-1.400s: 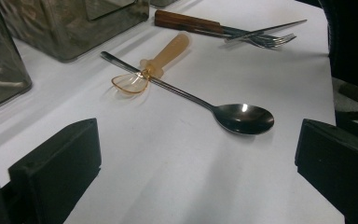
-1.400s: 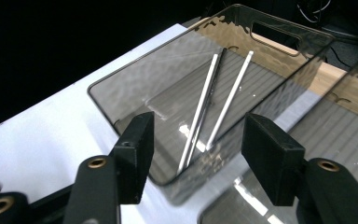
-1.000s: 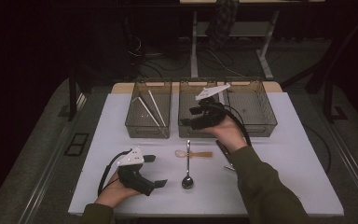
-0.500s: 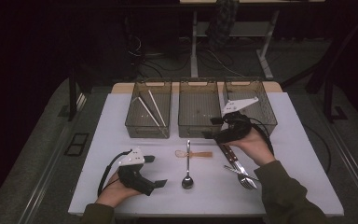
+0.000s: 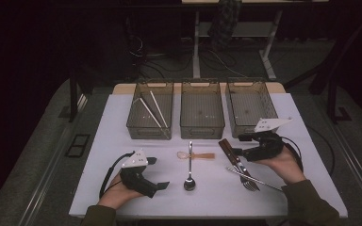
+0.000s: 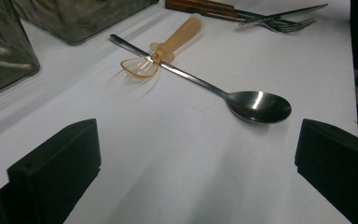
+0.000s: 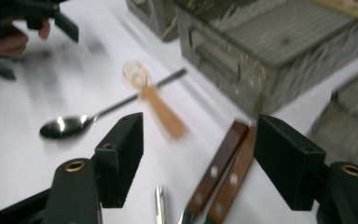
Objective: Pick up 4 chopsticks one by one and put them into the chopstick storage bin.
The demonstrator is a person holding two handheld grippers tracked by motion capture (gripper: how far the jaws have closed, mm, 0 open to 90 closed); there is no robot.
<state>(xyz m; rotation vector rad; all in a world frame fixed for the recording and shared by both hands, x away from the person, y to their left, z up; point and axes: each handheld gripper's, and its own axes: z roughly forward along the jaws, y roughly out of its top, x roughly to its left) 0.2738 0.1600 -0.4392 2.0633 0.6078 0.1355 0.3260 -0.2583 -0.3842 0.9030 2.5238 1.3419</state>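
A metal spoon (image 5: 189, 172) (image 6: 256, 105) (image 7: 70, 125) lies mid-table, its handle crossing a small plastic spoon with an orange handle (image 5: 198, 155) (image 6: 172, 42) (image 7: 161, 109). To the right lie two wooden-handled pieces (image 5: 228, 150) (image 7: 223, 168) and a fork (image 5: 250, 181) (image 6: 284, 23). My left gripper (image 5: 158, 173) (image 6: 198, 158) rests open on the table, pointing at the metal spoon. My right gripper (image 5: 239, 145) (image 7: 198, 158) hovers low over the wooden handles. Its jaws have just closed a little but stand open, gripping nothing.
Three clear bins stand in a row at the back: the left one (image 5: 149, 84) holds chopsticks (image 5: 153, 110), the middle (image 5: 201, 84) and right (image 5: 247, 82) look bare. The table's front edge runs just below both hands.
My right gripper has swung from above the middle bin to the right and down, ending over the wooden-handled cutlery. The left gripper has stayed put.
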